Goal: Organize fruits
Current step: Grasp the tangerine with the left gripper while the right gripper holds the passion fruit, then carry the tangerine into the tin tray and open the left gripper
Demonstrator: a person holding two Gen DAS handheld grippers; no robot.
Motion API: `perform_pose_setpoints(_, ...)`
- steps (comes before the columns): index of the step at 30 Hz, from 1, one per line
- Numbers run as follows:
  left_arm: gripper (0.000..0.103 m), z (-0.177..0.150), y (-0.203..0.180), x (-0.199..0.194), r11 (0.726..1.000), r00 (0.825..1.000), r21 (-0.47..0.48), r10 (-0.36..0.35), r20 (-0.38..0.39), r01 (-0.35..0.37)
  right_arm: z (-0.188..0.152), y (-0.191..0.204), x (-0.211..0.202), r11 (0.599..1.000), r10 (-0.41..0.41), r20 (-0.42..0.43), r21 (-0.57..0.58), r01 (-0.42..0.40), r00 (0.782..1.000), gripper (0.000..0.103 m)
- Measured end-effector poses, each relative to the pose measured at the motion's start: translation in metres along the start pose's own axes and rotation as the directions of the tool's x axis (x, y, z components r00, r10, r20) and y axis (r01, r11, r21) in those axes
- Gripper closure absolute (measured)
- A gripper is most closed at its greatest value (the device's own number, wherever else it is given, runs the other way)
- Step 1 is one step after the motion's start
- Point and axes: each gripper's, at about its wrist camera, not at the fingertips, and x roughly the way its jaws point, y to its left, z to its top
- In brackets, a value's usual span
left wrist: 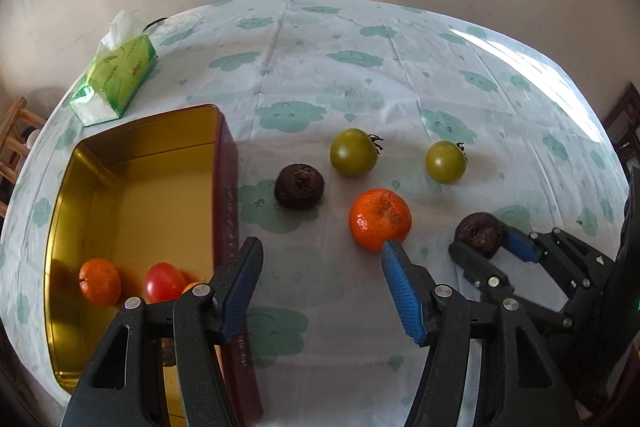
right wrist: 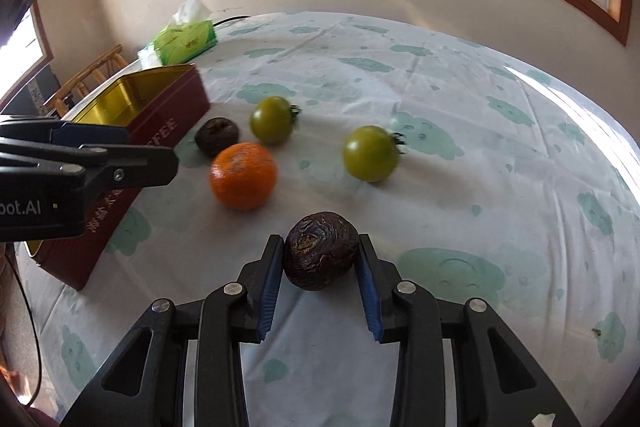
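Our right gripper (right wrist: 320,259) has its two blue pads pressed on the sides of a dark wrinkly fruit (right wrist: 321,251), so it is clamped on it. That fruit sits on the tablecloth (right wrist: 460,99), right between the fingers.

Our left gripper (left wrist: 322,275) has its jaws apart with nothing in them. An orange (left wrist: 380,219) lies just past the tip of its right finger. Its left finger hangs over the wall of the tin box (left wrist: 226,163). Down in the box, close under that finger, we see another orange (left wrist: 100,281) and a red tomato (left wrist: 165,282).

Farther out in front of both grippers lie two green tomatoes (right wrist: 273,119) (right wrist: 371,153) and a second dark fruit (right wrist: 217,135). A green tissue pack (left wrist: 116,79) sits past the far end of the box.

We think the step now is picking up the dark wrinkly fruit. Next we need to lift it straight up and carry it to our left, over to the box. The left gripper is between us and the box, so we must not bump it. We should also squeeze softly, since the fruit looks old and may squash.
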Motion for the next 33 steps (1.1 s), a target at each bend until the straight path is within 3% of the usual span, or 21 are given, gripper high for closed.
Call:
perform_pose_setpoints(5, 0.041, 0.006, -0.016, 0.019, 0.999, 0.999, 0.005, -0.031, -0.036, 0.032, -0.006, -0.049, -0.007, 0.993, -0.084, -0.005, 0.08, 0.084, 0.996, 0.07)
perform_pose_setpoints(8, 0.041, 0.01, -0.022, 0.031, 1.0, 0.998, 0.004, -0.03, -0.054, 0.03, -0.007, -0.062, -0.009, 0.991, -0.062, -0.004, 0.122, 0.062, 0.998, 0.07)
perform_pose_setpoints(12, 0.044, 0.013, -0.029, 0.042, 1.0, 0.998, 0.017, -0.015, -0.055, 0.016, -0.006, -0.056, -0.007, 0.991, -0.086, -0.011, 0.099, 0.087, 0.996, 0.069)
perform_pose_setpoints(16, 0.059, 0.014, -0.034, 0.049, 0.999, 0.998, 0.024, -0.028, -0.063, 0.03, -0.007, -0.058, -0.008, 0.991, -0.084, -0.011, 0.101, 0.084, 0.996, 0.068)
perform_pose_setpoints(33, 0.06, 0.0, -0.025, 0.013, 0.999, 1.0, 0.034, -0.009, -0.009, 0.009, -0.008, -0.055, -0.006, 0.991, -0.107, -0.017, 0.079, 0.108, 0.994, 0.068)
